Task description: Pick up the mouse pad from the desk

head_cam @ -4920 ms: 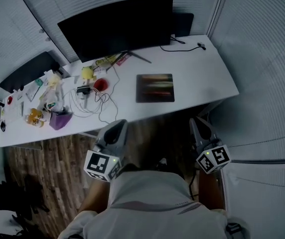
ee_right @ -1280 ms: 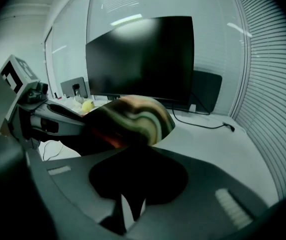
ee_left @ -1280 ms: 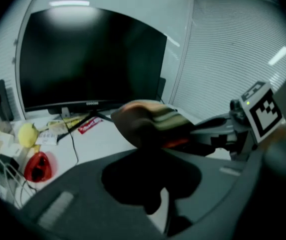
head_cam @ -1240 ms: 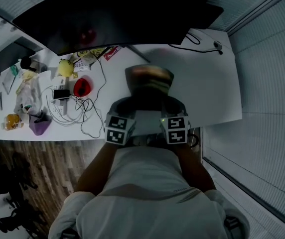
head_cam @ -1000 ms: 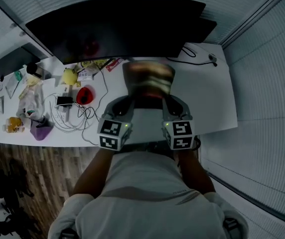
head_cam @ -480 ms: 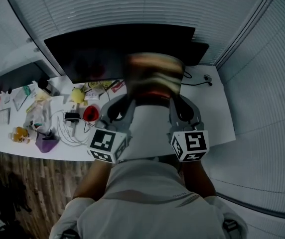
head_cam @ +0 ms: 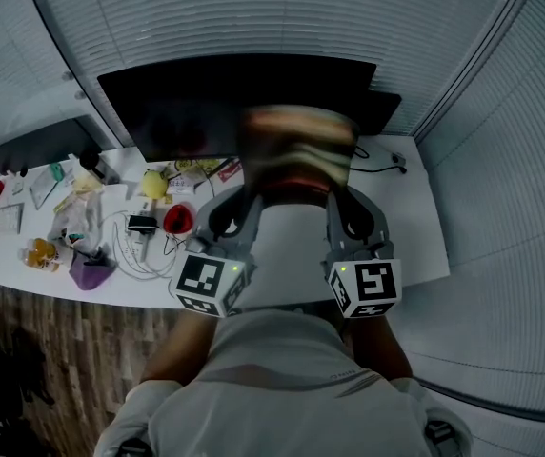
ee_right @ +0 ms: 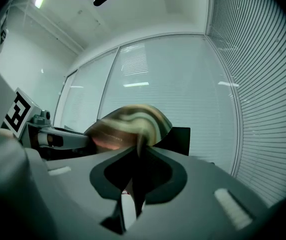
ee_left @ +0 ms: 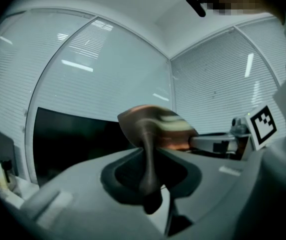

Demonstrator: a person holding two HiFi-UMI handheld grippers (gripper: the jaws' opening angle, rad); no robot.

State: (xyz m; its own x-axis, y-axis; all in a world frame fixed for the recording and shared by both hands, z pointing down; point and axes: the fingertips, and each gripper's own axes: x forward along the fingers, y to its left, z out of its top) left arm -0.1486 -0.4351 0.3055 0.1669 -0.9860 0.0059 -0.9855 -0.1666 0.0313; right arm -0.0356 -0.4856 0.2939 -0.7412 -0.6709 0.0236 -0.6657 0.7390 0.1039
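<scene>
The mouse pad [head_cam: 296,150], dark with brown, red and cream stripes, hangs in the air above the white desk [head_cam: 408,228], in front of the black monitor [head_cam: 225,93]. It is blurred and its near edge curls between the two grippers. My left gripper [head_cam: 250,196] is shut on the pad's near left edge and my right gripper [head_cam: 335,196] on its near right edge. In the left gripper view the pad [ee_left: 158,129] stands pinched edge-on in the jaws. The right gripper view shows the pad [ee_right: 130,126] clamped the same way.
On the desk's left lie a red object [head_cam: 177,219], a yellow object [head_cam: 154,185], tangled cables [head_cam: 130,238], a purple cup [head_cam: 91,272] and small clutter. A black cable [head_cam: 379,168] runs at the back right. Blinds line the walls behind.
Both grippers have risen together with the mouse pad, which has left the desk and now hangs in front of the monitor. The grip on both edges is unchanged.
</scene>
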